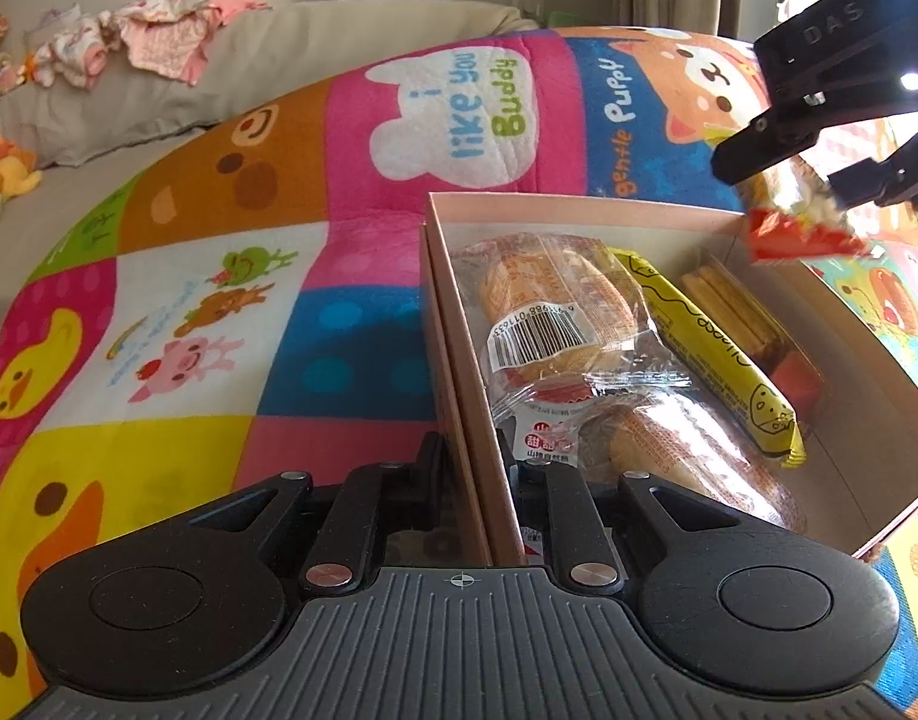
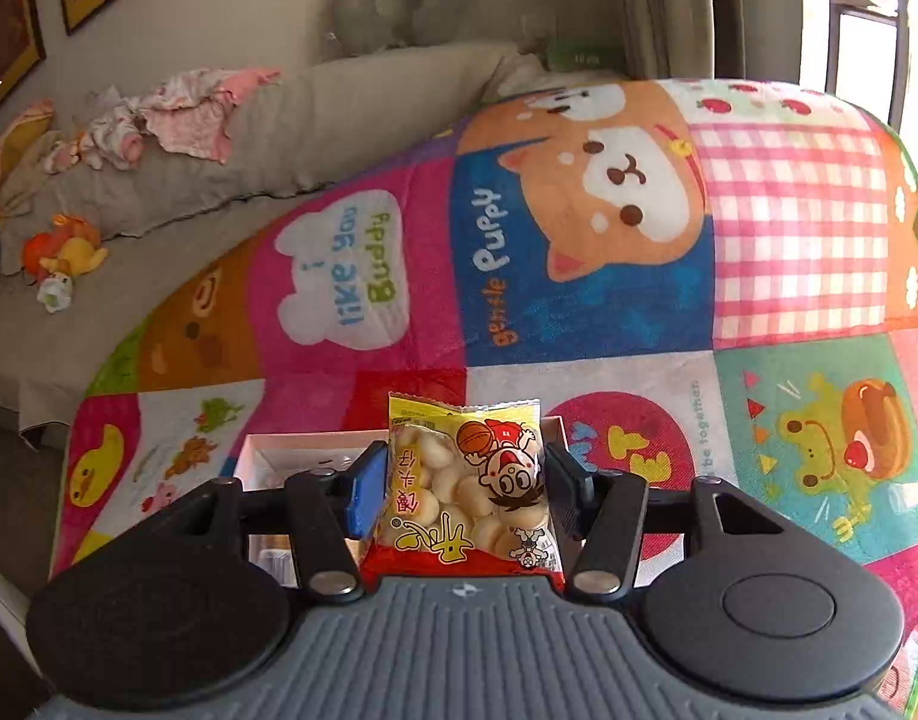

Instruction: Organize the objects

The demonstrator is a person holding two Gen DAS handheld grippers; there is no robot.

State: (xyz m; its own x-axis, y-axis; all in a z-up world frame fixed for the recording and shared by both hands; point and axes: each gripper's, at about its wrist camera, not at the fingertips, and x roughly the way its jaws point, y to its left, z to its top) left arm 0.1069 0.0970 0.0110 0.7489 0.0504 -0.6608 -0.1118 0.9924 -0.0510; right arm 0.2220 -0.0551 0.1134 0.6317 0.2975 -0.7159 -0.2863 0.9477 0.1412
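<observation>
A shallow pinkish cardboard box (image 1: 579, 204) lies on a colourful play mat (image 1: 219, 312). Inside are two clear-wrapped bread packs (image 1: 555, 312), a yellow snack pack (image 1: 711, 348) and a pack of biscuit sticks (image 1: 729, 312). My left gripper (image 1: 474, 468) is shut on the box's near left wall. My right gripper (image 1: 783, 180) hangs above the box's far right corner, shut on a small bag of round biscuits (image 1: 801, 240). In the right wrist view that bag (image 2: 459, 516), yellow and red with a cartoon child, sits between the right gripper (image 2: 465, 480) pads, over the box (image 2: 291, 450).
The mat (image 2: 759, 240) covers a raised surface that drops off at the left and right edges. Behind it is a grey sofa with crumpled baby clothes (image 1: 159, 36) and plush toys (image 2: 69, 252). A bright window (image 2: 849, 12) stands at the far right.
</observation>
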